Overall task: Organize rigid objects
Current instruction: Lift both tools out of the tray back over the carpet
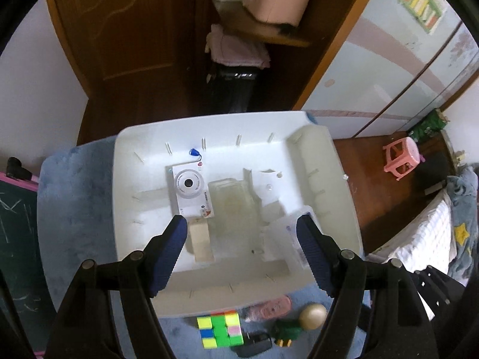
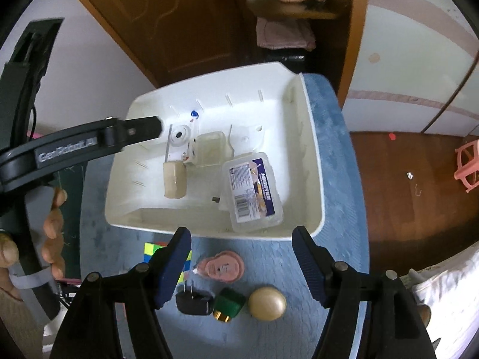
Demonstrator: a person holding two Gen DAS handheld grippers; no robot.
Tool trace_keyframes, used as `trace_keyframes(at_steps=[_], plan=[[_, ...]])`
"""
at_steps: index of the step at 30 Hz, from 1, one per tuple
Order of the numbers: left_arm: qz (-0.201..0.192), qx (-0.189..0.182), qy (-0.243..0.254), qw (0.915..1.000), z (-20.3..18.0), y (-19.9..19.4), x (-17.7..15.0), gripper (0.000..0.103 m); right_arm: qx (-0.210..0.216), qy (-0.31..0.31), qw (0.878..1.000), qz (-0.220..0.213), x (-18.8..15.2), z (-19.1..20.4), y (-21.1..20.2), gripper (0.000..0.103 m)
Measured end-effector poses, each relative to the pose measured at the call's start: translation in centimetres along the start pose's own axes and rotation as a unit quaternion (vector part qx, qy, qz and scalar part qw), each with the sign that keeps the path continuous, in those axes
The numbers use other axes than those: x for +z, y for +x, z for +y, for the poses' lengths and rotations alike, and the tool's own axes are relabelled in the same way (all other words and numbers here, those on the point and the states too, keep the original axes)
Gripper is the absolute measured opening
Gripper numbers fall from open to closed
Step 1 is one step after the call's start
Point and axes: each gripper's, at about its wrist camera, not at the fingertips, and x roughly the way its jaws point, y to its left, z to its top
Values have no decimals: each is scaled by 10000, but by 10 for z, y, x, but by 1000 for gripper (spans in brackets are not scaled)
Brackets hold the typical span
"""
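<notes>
A white plastic bin [image 1: 134,137] [image 2: 314,149] sits on a blue plush seat. Inside lie a white toy camera [image 1: 190,188] [image 2: 179,136], a beige block [image 1: 202,239] [image 2: 174,179], a clear bare box [image 1: 232,197] [image 2: 211,146] and a clear labelled box [image 2: 253,191]. In front of the bin lie a colour cube [image 1: 220,330] [image 2: 151,249], a pink piece [image 2: 221,266], a black plug [image 2: 193,299], a green plug [image 2: 229,302] and a beige ball [image 2: 266,300]. My left gripper [image 1: 241,221] hangs open over the bin. My right gripper [image 2: 242,233] is open above the bin's front rim.
The blue plush seat [image 1: 74,194] [image 2: 338,179] carries everything. A hand [image 2: 54,227] holds the left gripper at the left of the right wrist view. A chalkboard [image 1: 15,224] stands left; a pink stool [image 1: 402,155] is on the wooden floor at right. A brown door and shelves rise behind.
</notes>
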Motion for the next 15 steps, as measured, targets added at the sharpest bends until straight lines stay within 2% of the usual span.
trace_keyframes(at_steps=[7, 15], plan=[[-346, -310, 309, 9984, -11, -45, -13, 78, -36, 324, 9991, -271, -27, -6, -40, 71], [-599, -430, 719, 9947, -21, -75, -42, 78, -219, 731, 9955, -564, -63, -3, -73, 71]])
